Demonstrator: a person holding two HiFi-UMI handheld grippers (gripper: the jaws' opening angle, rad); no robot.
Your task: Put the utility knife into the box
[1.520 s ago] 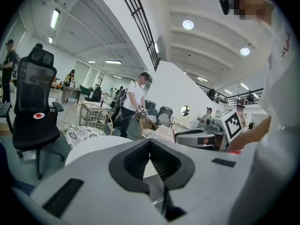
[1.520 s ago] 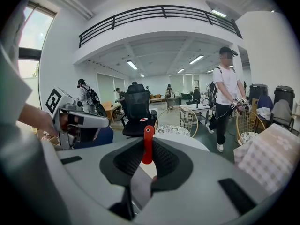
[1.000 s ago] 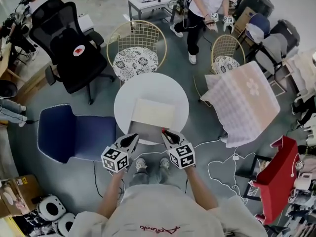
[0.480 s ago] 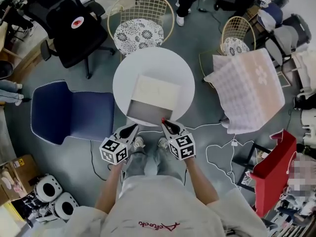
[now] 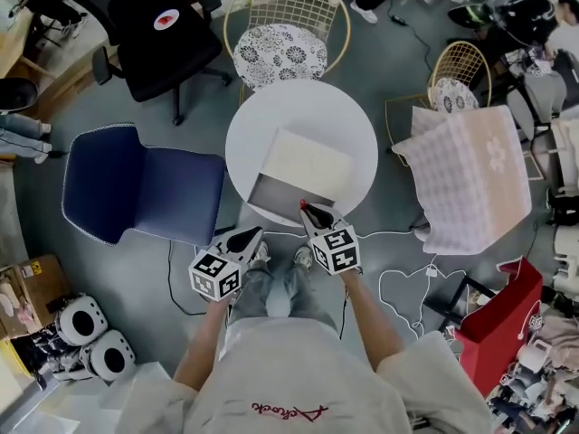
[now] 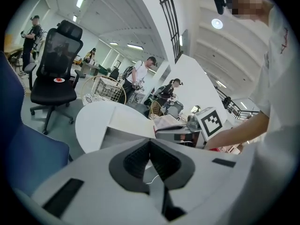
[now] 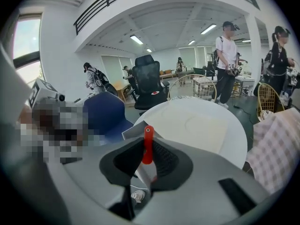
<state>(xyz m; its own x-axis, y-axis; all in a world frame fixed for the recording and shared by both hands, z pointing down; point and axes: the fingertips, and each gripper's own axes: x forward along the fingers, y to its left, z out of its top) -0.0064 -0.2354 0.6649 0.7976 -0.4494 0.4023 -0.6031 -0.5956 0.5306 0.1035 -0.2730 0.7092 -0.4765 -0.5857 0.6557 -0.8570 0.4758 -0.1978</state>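
An open shallow box (image 5: pixel 282 198) with its cream lid (image 5: pixel 308 160) folded back lies on the round white table (image 5: pixel 262 116). My right gripper (image 5: pixel 306 209) is shut on the utility knife (image 7: pixel 147 143), whose red end (image 5: pixel 302 203) sticks out past the jaws at the box's near edge. In the right gripper view the box (image 7: pixel 187 125) lies just ahead of the right gripper (image 7: pixel 146 167). My left gripper (image 5: pixel 256 234) is shut and holds nothing, just off the table's near rim. In the left gripper view the left gripper (image 6: pixel 152 165) faces the box (image 6: pixel 123 125), with the right gripper (image 6: pixel 180 135) to its right.
A blue chair (image 5: pixel 136 188) stands left of the table and a wire chair with a patterned cushion (image 5: pixel 280 52) behind it. A checked cloth (image 5: pixel 475 183) covers something at the right. White cables (image 5: pixel 407 292) trail on the floor. The person's shoes (image 5: pixel 303 259) are under the table's near edge.
The head view has swung, so the table sits higher and more to the right. Both grippers keep their places at the table's near edge, the knife still held.
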